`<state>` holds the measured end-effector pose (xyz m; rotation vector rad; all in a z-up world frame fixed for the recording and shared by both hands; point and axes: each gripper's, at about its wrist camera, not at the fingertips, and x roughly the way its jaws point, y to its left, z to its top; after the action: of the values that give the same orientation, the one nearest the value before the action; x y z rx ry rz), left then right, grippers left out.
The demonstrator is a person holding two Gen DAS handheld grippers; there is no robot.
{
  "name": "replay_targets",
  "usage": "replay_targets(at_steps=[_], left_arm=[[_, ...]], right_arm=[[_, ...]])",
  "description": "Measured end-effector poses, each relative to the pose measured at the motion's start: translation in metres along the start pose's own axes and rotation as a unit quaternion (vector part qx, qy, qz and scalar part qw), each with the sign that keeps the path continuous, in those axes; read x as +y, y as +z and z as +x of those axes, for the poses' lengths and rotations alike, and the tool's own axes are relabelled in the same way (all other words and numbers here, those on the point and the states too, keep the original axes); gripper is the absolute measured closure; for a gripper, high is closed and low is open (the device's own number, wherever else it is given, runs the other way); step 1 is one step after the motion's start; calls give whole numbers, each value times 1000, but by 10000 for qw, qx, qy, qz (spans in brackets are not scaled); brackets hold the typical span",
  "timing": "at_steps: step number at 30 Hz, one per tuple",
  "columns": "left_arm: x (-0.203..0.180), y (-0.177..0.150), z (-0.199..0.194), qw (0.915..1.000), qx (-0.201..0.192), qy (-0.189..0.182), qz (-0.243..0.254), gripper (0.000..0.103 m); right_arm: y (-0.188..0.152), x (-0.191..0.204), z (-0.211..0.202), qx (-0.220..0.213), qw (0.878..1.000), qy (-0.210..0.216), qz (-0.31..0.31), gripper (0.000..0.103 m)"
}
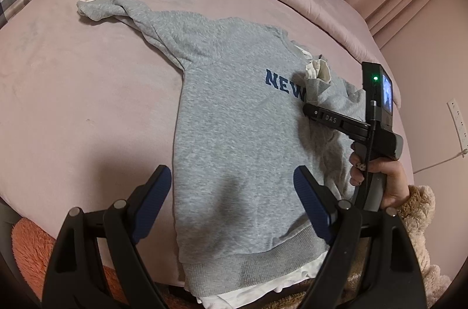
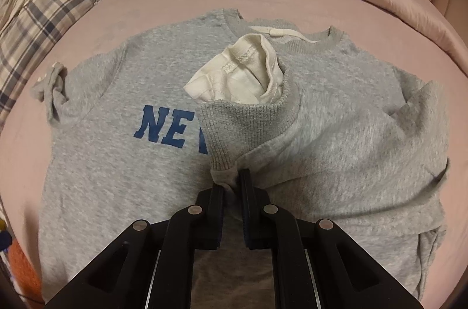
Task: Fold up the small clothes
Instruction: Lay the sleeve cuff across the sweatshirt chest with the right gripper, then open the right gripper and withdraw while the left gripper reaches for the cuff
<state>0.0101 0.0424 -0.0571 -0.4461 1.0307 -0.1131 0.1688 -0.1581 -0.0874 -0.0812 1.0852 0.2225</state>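
Sweatshirt (image 2: 117, 180) reads "NEW" in blue; right claw (image 2: 232, 180) pinches cuff (image 2: 234, 130).

My feeds: dim, warm indoor light; soft shadow on the sweatshirt (image 1: 234, 133) toward 6 o'clock; heavy fisheye bending, black corners; slight blur at edges.

A grey sweatshirt (image 1: 234, 133) lies flat on the pink bed (image 1: 87, 104). The left gripper (image 1: 232, 203) hovers over its hem, jaws wide apart. The right gripper (image 1: 310, 107) pinches its right sleeve cuff (image 1: 314, 84) beside the lettering.
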Motion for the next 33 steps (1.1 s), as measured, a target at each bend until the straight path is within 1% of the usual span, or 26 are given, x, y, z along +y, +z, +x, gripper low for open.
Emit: replay_targets(at_steps=[2,3,4,5,6,7,9,11,12,13,15,18,21,23,25,28,31,33], left_arm=[[0,1,0,10000,-18,12,1,18],[0,2,0,10000,-27,18,3,18],[-1,3,0,10000,-29,29,7,18],[-1,4,1,10000,-34,32,10,17],[-1,6,1,10000,-40,31,15,17],[-2,8,1,10000,-39,37,29,17],[-3,13,1,10000,-44,55,46,12],[-5,21,0,9998,-156,49,63,7],[-7,24,-1,9998,-202,39,71,7],[-8,28,-1,9996,-258,26,83,6],[-11,39,2,9995,-316,21,86,5],[-17,56,14,9995,-295,-34,99,5],[-25,71,30,9995,-226,-195,92,5],[-32,87,49,9993,-81,-364,47,6],[-44,101,72,9988,134,-467,36,7],[-62,116,101,9977,341,-580,74,8],[-81,130,135,9967,458,-647,191,13],[-90,135,162,9950,678,-714,187,16]], right_arm=[[0,-2,-4,11,10000,10,24,93],[0,-3,-8,-9,10000,43,54,91],[0,-4,-11,-21,9999,78,68,83],[0,-6,-17,-30,9998,168,112,77],[0,-7,-21,-67,9996,218,155,63],[0,-9,-26,-128,9994,264,199,51],[0,-14,-44,-328,9984,371,257,49],[1,-21,-61,-488,9969,511,342,49],[2,-25,-68,-562,9960,576,396,47],[1,-32,-78,-678,9944,646,487,42],[1,-44,-92,-857,9918,694,646,36],[-3,-66,-105,-1047,9884,598,921,35],[-11,-93,-105,-1086,9852,441,1250,35],[-18,-111,-99,-1012,9824,372,1528,35],[-23,-124,-93,-947,9799,321,1729,35],[-32,-141,-89,-918,9756,203,1985,35],[-39,-156,-88,-923,9703,204,2227,35],[-43,-168,-84,-904,9662,156,2411,35]])
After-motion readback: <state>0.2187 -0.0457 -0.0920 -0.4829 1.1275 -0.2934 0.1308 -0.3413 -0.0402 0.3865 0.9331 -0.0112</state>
